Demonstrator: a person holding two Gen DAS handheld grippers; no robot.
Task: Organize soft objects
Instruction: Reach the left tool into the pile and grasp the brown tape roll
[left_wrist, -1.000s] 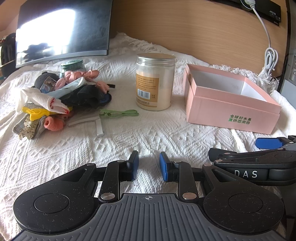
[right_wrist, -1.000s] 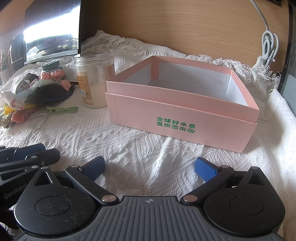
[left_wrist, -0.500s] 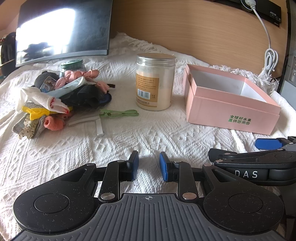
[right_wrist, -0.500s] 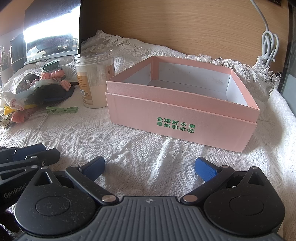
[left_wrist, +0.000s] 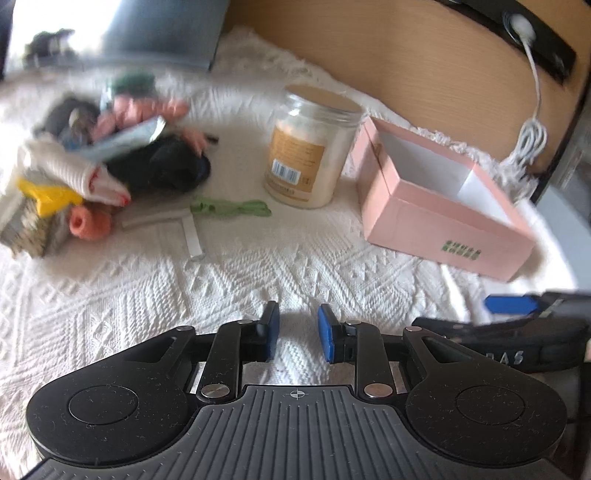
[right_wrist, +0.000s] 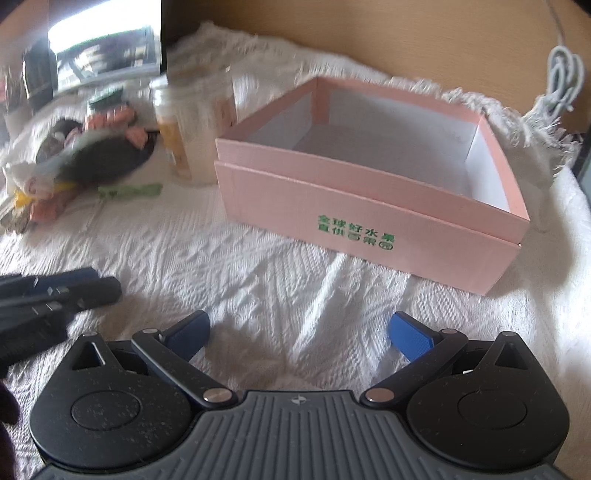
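Observation:
A pile of soft things (left_wrist: 96, 173), socks and cloths in pink, black, white and yellow, lies on the white bedspread at the left; it also shows blurred in the right wrist view (right_wrist: 81, 162). An open, empty pink box (left_wrist: 439, 206) stands at the right, and fills the middle of the right wrist view (right_wrist: 369, 181). My left gripper (left_wrist: 297, 334) is empty, its blue pads a narrow gap apart, low over the bedspread. My right gripper (right_wrist: 299, 334) is wide open and empty in front of the box.
A clear jar of pale powder (left_wrist: 314, 147) stands between the pile and the box. A green cord (left_wrist: 232, 208) and a white strip (left_wrist: 184, 229) lie by the pile. A monitor (left_wrist: 122, 33) and a wooden headboard (left_wrist: 406, 55) stand behind. A white cable (left_wrist: 532, 136) hangs at the right.
Both grippers have lifted and tipped to look down more on the bed, and the views are motion-blurred. The jaws have not changed. Nothing on the bed has moved.

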